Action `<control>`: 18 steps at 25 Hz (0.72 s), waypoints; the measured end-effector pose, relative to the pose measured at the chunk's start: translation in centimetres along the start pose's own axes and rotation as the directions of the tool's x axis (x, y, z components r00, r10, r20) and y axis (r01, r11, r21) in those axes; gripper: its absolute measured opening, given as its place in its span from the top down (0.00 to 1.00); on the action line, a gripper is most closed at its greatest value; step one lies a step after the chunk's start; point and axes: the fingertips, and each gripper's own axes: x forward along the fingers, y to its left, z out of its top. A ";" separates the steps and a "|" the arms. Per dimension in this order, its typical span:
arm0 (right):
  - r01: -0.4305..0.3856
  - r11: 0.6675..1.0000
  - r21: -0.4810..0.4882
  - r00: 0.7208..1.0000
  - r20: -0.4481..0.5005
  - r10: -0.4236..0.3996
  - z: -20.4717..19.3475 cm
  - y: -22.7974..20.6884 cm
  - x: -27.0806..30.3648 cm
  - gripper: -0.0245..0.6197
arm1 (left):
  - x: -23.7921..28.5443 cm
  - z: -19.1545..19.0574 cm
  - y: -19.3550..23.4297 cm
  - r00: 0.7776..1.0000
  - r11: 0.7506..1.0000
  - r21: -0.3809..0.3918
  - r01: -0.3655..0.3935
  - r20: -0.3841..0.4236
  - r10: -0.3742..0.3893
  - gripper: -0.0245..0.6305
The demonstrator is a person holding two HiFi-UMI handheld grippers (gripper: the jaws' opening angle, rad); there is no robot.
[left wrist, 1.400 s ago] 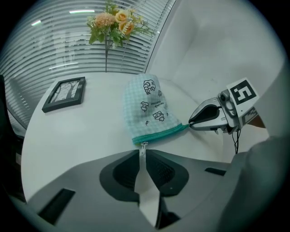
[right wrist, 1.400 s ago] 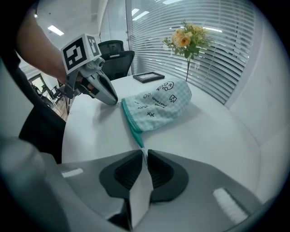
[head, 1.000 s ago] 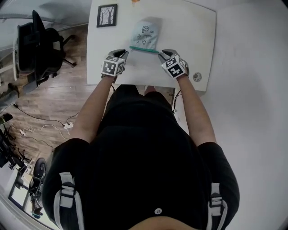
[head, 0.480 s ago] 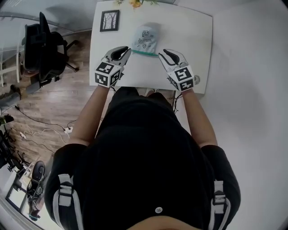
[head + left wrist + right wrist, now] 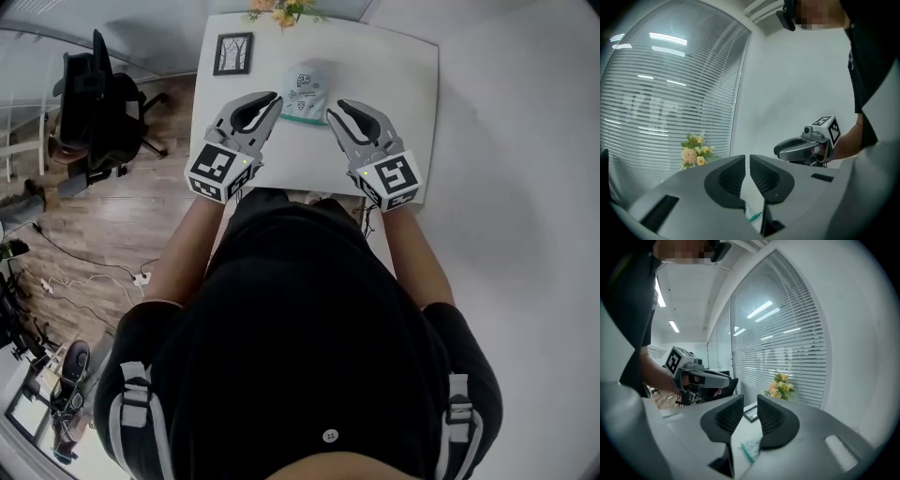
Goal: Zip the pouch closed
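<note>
The pale pouch (image 5: pixel 307 87) with printed figures and a green zip edge lies flat on the white table (image 5: pixel 403 84). It also shows below the jaws in the left gripper view, pouch (image 5: pixel 753 216), and in the right gripper view, pouch (image 5: pixel 752 446). Both grippers hang high above the table, pointing roughly level. My left gripper (image 5: pixel 275 97) (image 5: pixel 746 157) has just been closing its jaws; a narrow gap is left, with nothing in it. My right gripper (image 5: pixel 334 105) (image 5: pixel 750 398) has also just closed a little, and its wider gap holds nothing.
A black picture frame (image 5: pixel 232 53) lies at the table's far left corner, and a vase of flowers (image 5: pixel 281 11) stands at the far edge before the window blinds. An office chair (image 5: pixel 94 103) stands on the wooden floor to the left.
Both grippers have risen from the table beside the pouch's zip edge and now point more level. The pouch stays lying on the table.
</note>
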 end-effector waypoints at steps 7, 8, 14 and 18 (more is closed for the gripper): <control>0.001 0.999 -0.038 0.990 0.141 0.005 4.5 0.5 -1.1 0.87 | -0.7 2.7 -0.3 0.998 1.000 0.001 -0.009 0.066 0.009 0.95; 0.006 0.999 -0.041 0.989 0.151 0.000 4.8 0.5 -1.3 0.87 | -0.8 2.8 -0.4 0.998 1.000 0.003 -0.011 0.069 0.010 0.95; 0.016 0.998 -0.067 0.981 0.195 -0.002 7.3 0.8 -2.3 0.95 | -1.4 4.6 -1.1 0.994 1.000 0.011 -0.014 0.112 0.013 0.95; 0.002 0.996 -0.084 0.978 0.207 0.016 8.0 0.9 -2.7 0.95 | -1.3 5.2 -1.8 0.992 1.000 0.020 0.000 0.130 -0.003 0.95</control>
